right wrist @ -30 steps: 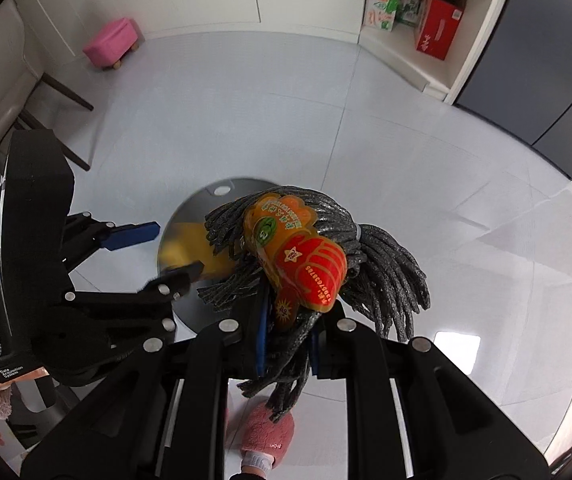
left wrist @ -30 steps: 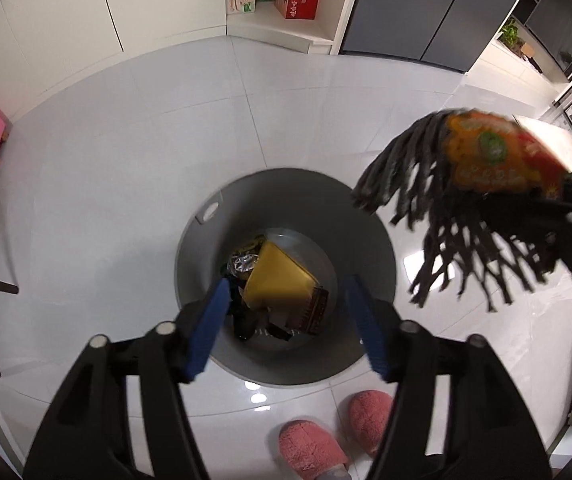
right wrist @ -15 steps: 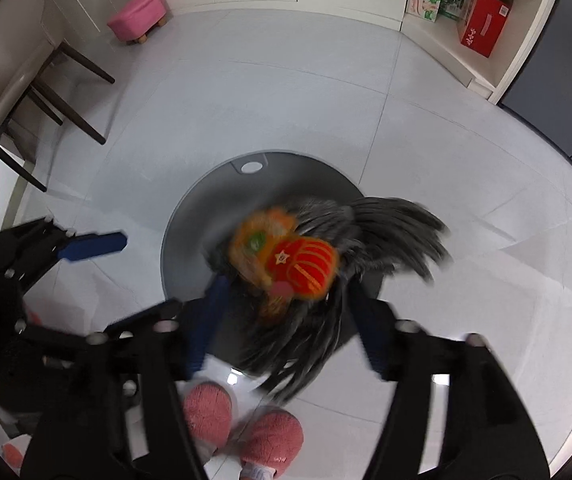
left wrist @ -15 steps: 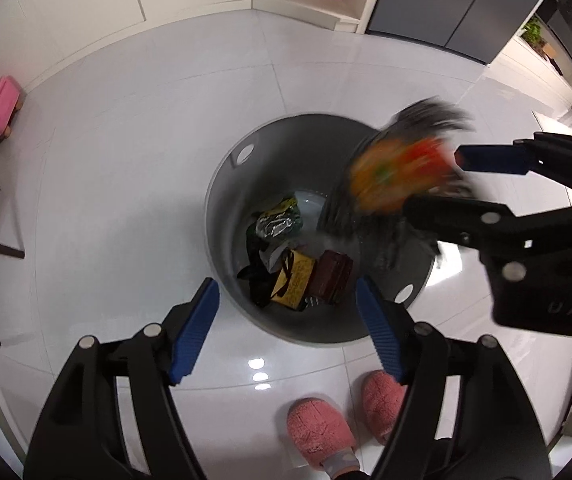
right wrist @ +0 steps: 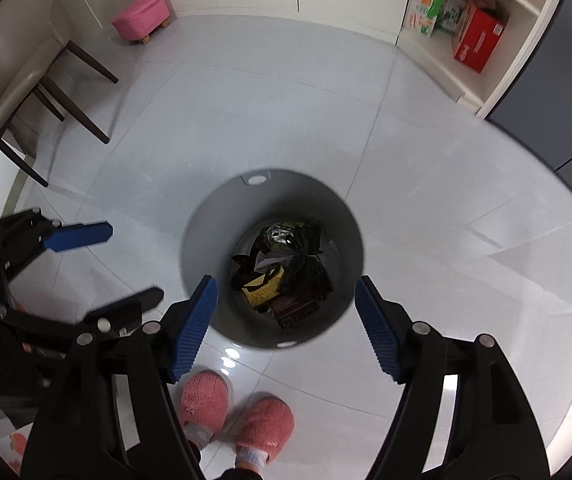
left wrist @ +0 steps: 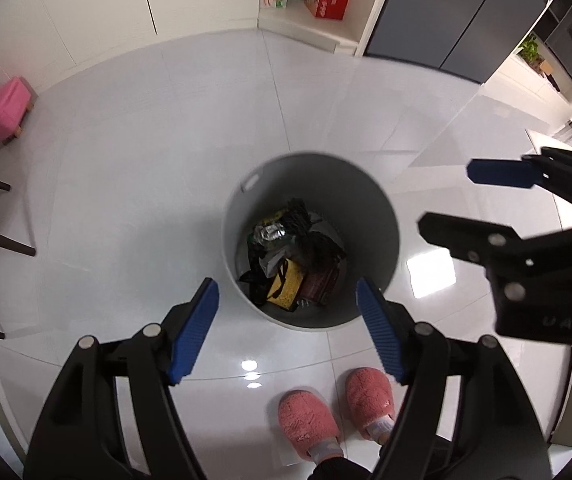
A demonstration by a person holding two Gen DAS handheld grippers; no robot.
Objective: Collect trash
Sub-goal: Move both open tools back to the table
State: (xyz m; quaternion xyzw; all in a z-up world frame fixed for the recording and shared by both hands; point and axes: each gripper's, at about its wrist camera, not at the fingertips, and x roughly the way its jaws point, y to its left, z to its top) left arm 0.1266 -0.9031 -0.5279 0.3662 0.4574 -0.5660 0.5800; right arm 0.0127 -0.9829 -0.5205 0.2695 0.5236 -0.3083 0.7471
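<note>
**Mop head dropped, both tools empty over the bin**

A second ago my right tool (right wrist: pixel 286 320) was clamped on the dark stringy mop head with its orange and red wrapper. Half a second ago it was falling, blurred, over the bin's mouth. Now my right tool stands wide open with nothing between its blue pads (right wrist: pixel 194 324), and the mop head (right wrist: pixel 306 272) lies inside the grey bin (right wrist: pixel 342 216), its dark strands spread over the rest of the trash. I cannot make out the bright wrapper from here; it may have landed face down. The yellow packet (left wrist: pixel 284 290) and the dark red packet (left wrist: pixel 320 286) that were already in there show beside and partly under the strands.

My left tool (left wrist: pixel 286 332) is also spread wide and holds nothing, poised above the near rim of the bin, as it was a second ago.

I judge this item delivered. Whether more trash waits, I cannot tell; none shows on the floor in either view.

The floor (left wrist: pixel 146 160) is glossy pale tile, throwing back ceiling lights just in front of my pink slippers (right wrist: pixel 238 412). Around the room: a pink footstool (right wrist: pixel 142 16) by white cabinet doors, a chair (right wrist: pixel 26 60) with dark legs, an open shelf with a red box (right wrist: pixel 478 38) and green cartons, and dark grey cupboard fronts (left wrist: pixel 458 16).
</note>
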